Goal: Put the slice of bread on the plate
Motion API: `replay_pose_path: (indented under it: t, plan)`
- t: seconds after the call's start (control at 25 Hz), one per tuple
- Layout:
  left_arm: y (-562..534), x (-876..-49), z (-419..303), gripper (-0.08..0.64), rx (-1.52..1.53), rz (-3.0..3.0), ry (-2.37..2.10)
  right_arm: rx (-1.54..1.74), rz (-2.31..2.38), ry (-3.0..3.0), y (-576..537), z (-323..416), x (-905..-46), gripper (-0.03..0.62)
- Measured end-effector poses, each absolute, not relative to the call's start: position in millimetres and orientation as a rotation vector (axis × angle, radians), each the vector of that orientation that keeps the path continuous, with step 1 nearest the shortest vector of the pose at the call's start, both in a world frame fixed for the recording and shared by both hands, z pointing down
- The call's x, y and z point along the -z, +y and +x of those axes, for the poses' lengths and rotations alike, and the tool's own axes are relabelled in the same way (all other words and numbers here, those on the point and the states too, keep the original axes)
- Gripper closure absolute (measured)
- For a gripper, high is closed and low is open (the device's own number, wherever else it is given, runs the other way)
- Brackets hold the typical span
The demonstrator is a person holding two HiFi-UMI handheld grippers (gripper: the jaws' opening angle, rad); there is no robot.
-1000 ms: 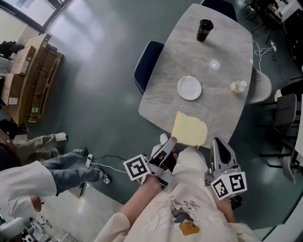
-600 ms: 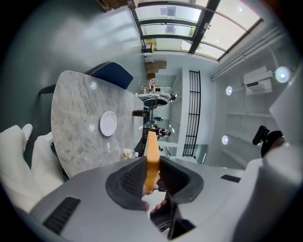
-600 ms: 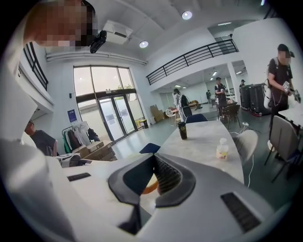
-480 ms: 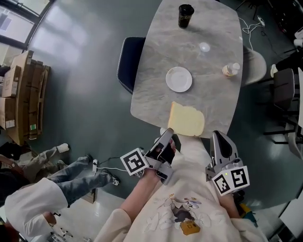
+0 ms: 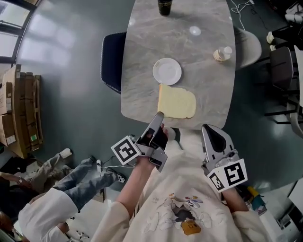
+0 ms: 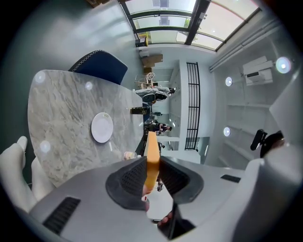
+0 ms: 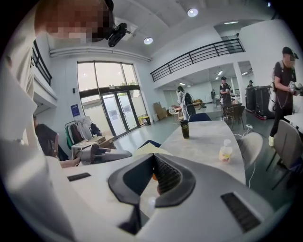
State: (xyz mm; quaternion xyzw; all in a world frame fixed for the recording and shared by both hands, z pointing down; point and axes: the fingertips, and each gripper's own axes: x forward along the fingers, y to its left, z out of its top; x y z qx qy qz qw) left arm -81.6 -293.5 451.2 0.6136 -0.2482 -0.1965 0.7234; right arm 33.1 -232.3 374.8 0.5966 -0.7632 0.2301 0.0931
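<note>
A pale yellow slice of bread (image 5: 177, 103) hangs flat over the near end of the marble table (image 5: 199, 71), its far edge just short of the small white plate (image 5: 167, 71). My left gripper (image 5: 159, 115) is shut on the bread's near left corner. In the left gripper view the bread (image 6: 152, 156) stands edge-on between the pads of my left gripper (image 6: 151, 166), and the plate (image 6: 102, 127) lies beyond, to the left. My right gripper (image 5: 207, 127) hovers at the table's near edge, right of the bread, its jaws shut on nothing (image 7: 154, 158).
On the table stand a small bottle (image 5: 222, 53) at the right, a dark cup (image 5: 164, 5) at the far end and a small round lid (image 5: 194, 30). A blue chair (image 5: 110, 61) sits at the left and a white chair (image 5: 250, 45) at the right. People stand in the background.
My left gripper has carried the bread forward from the table's near edge to a spot over the table, close to the plate. The right gripper has barely shifted.
</note>
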Motion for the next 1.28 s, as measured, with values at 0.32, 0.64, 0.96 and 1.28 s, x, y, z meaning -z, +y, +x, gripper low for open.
replay_pose_path:
  t: [0.32,0.64,0.96,1.28]
  plan:
    - [-311,-461,-67,0.469,0.416,1.369,-0.544,-0.631,1.713,-2.274,-254,37,-390,0.586]
    - [-343,-491,-53,0.469,0.392,1.35,-0.581,-0.672,1.681,-2.221,-294,60,-437,0.586]
    - [-362,-530,-54,0.469,0.357,1.314,-0.626,-0.704,1.612,-2.221,-328,58,-472,0.586]
    - [-390,-579,-41,0.469,0.343,1.304,-0.664,-0.758,1.546,-2.224,-352,62,-518,0.586]
